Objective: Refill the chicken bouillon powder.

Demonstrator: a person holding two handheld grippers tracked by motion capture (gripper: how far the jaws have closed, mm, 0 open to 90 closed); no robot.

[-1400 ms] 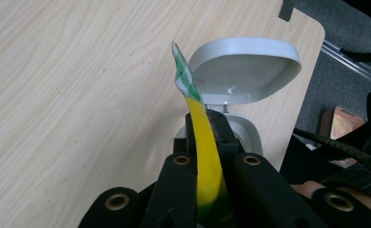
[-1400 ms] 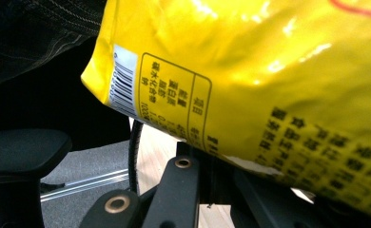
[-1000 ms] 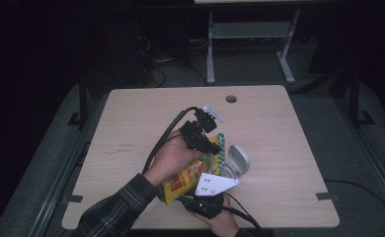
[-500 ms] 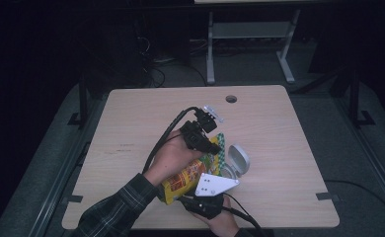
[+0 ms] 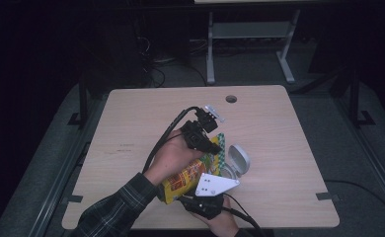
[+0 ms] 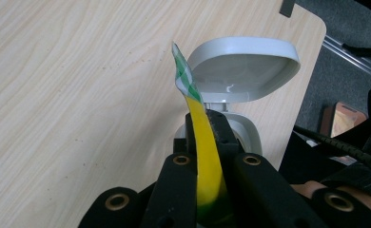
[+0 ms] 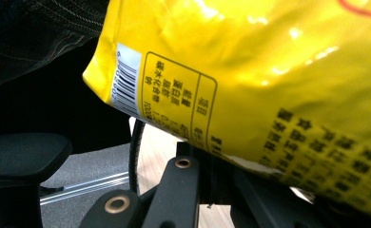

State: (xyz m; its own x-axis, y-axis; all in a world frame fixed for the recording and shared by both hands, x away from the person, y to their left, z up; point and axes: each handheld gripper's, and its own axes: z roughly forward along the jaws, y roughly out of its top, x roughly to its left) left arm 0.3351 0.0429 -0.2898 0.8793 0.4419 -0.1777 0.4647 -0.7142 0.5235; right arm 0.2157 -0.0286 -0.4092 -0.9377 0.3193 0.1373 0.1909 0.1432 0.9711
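Note:
A yellow snack bag [image 5: 183,180] hangs tilted above the table's front, held at both ends. My left gripper [image 5: 217,146] is shut on its top seal, a yellow strip [image 6: 203,156] ending in a green-and-white checked tip, squeezed between the black jaws [image 6: 207,124]. My right gripper [image 5: 204,201], with the grey three-cornered plate on top, sits at the table's front edge, shut on the bag's lower edge [image 7: 207,154]. The bag's printed back [image 7: 269,71] looms above its jaws. Just beyond the left jaws stands a grey container [image 6: 243,71] with its hinged lid open.
The grey container [image 5: 237,160] stands on the wooden table [image 5: 131,118] right of the bag. A round cable hole [image 5: 231,98] lies near the far edge. A plaid sleeve [image 5: 116,207] crosses the front left. Cables trail from both grippers.

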